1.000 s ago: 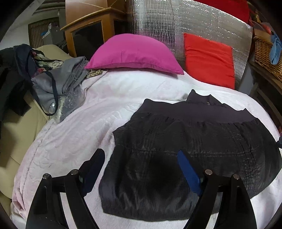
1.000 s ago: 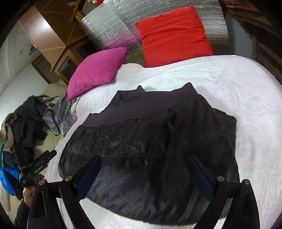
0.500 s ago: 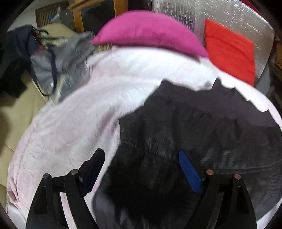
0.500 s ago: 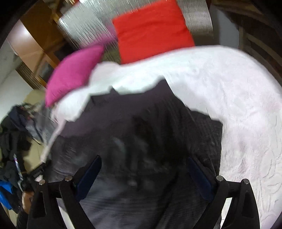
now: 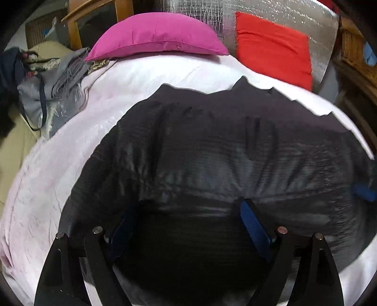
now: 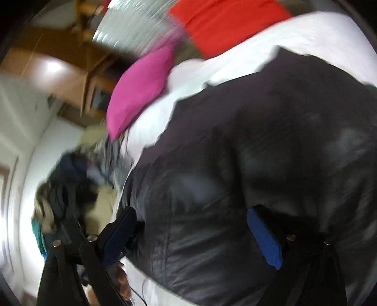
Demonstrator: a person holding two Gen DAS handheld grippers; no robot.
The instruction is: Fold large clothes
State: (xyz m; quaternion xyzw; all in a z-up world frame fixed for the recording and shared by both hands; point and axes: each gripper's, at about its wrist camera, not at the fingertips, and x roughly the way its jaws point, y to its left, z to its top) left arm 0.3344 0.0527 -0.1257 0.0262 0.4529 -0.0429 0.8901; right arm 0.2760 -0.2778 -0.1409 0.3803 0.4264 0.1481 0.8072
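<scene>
- Black and quilted, the jacket [image 5: 212, 146] lies spread flat on the pale pink bedspread [image 5: 47, 188], collar end toward the pillows.
- Left gripper [image 5: 188, 226] hangs low over the near hem, its blue pads wide apart, nothing pinched between them.
- Right gripper [image 6: 190, 233] is tilted over the jacket's left side, fingers spread wide; the view is blurred, so contact with the fabric can't be called.
- Magenta pillow [image 5: 155, 35] and red cushion [image 5: 273, 44] sit at the head, against a silver foil sheet [image 5: 271, 11].
- Heap of clothes [image 5: 47, 82] off the bed's left edge.
</scene>
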